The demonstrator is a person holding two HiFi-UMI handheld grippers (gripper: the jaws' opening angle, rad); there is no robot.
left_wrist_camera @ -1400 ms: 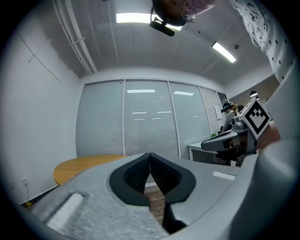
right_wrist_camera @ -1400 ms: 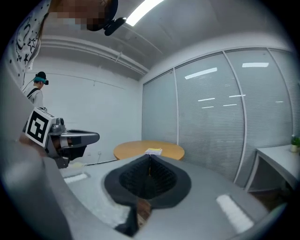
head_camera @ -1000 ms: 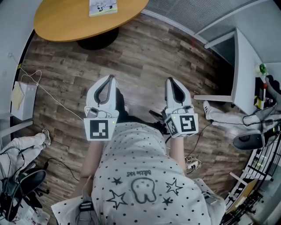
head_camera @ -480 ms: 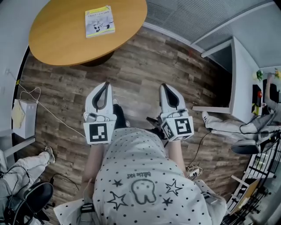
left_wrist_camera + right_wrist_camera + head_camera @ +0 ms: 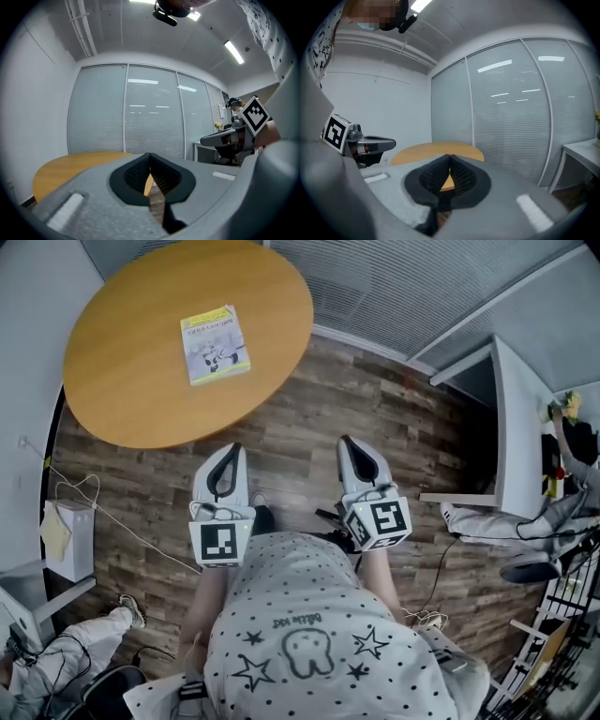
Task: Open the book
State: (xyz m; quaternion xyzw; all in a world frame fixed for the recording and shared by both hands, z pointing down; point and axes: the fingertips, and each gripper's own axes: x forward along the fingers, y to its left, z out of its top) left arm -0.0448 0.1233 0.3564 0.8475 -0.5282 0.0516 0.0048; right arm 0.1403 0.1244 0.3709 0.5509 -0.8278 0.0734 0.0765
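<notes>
The book (image 5: 215, 344) is lying closed, cover up, on the round table (image 5: 122, 409) at far left. Its long axis is running near to far, title end far. We are keeping the left gripper (image 5: 232, 450) and right gripper (image 5: 346, 442) clenched on nothing over the floor (image 5: 300, 418), near the table's edge and well apart from the book. A white desk (image 5: 520, 409) is standing at right.

Book (image 5: 215, 344) lying on round table (image 5: 122, 399), both claws side by side, short of it

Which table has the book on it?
The round wooden table; the book lies closed on it. The white desk on the right shows no book.
</notes>
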